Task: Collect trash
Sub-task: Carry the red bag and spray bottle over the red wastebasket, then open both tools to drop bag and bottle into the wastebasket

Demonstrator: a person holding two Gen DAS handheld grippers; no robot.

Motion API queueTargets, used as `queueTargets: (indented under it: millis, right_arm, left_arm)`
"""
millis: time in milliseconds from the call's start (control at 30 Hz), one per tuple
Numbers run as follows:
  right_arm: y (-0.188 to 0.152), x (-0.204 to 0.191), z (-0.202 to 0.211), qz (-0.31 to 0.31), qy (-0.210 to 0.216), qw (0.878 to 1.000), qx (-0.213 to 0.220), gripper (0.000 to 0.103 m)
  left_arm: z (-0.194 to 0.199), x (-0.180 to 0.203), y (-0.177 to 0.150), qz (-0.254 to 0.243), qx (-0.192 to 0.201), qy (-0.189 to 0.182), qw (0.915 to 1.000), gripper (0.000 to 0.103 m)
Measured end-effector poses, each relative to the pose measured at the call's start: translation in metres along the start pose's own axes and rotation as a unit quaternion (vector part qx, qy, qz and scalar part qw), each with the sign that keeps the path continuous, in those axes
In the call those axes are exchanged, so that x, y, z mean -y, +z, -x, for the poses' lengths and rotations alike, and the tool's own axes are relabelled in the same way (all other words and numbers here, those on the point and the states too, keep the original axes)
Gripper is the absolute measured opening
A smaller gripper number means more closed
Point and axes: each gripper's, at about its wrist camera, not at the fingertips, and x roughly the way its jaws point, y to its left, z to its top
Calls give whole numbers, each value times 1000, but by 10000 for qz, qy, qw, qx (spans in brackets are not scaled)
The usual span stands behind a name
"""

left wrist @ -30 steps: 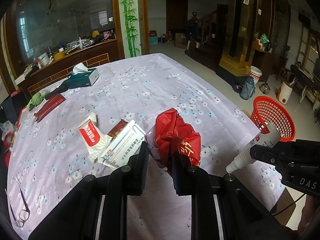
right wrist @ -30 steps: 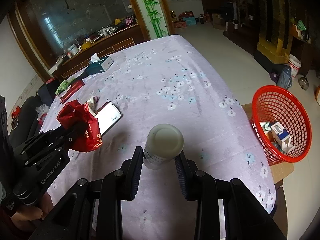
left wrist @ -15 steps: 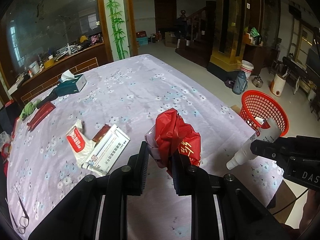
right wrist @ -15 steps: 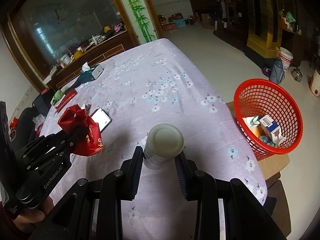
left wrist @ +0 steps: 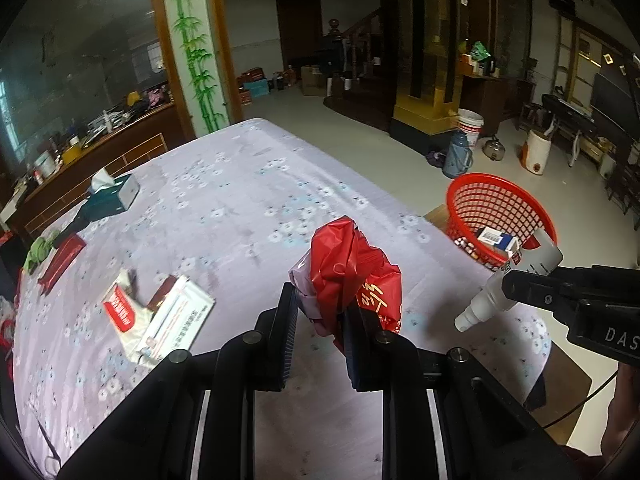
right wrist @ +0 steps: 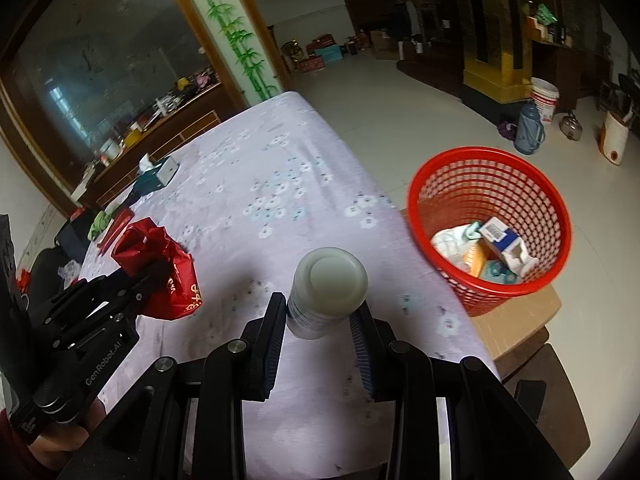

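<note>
Both claws carry trash above the tabletop [left wrist: 240, 184].

The left claw [left wrist: 320, 316] pinches a red bag [left wrist: 348, 268] at centre frame; the right claw [right wrist: 320, 316] clamps a white bottle [right wrist: 326, 288], its base toward the camera. The red basket [right wrist: 492, 184] sits at right, off the tabletop edge, holding cartons. A tissue box [left wrist: 114, 196] lies upper left.

Left wrist: close above table [left wrist: 240, 208], facing forward.
Right wrist: similar, perhaps slightly higher.
Shared: table, red basket [right wrist: 492, 184].
</note>
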Motion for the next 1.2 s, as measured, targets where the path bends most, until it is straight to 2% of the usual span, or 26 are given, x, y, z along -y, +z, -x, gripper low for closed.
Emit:
queueTargets:
  millis: [300,567,667,1033,1100,1167,1200]
  right_arm:
    - [15,59,27,-504,-388,9975,292,35]
    - [32,115,50,-865,-623,9933,446,35]
    - [41,131,56,-862,-697,9926,491,35]
    - [80,169,39,-844,-636,9941,259,35]
    - [87,172,31,-803,-617,9947,188,36]
    - [91,174,24,-816,-634,9946,118,39]
    - [94,177,20,-880,-623,9941,85,44]
  left_arm:
    - [-3,40,22,-341,136,-354,9987,20]
    - [-22,90,57,-499,56,-1190,9916,20]
    - [-35,109,72,-492,-27,-1382,9892,20]
    - [-80,158,106,-529,-248,-1540,9863,21]
    - [-85,163,110,-510,-266,-1540,9864,28]
    - [-88,163,114,-398,-254,-1477,9879,49]
    - [-88,161,116,-334,-234,-1446,9887,51]
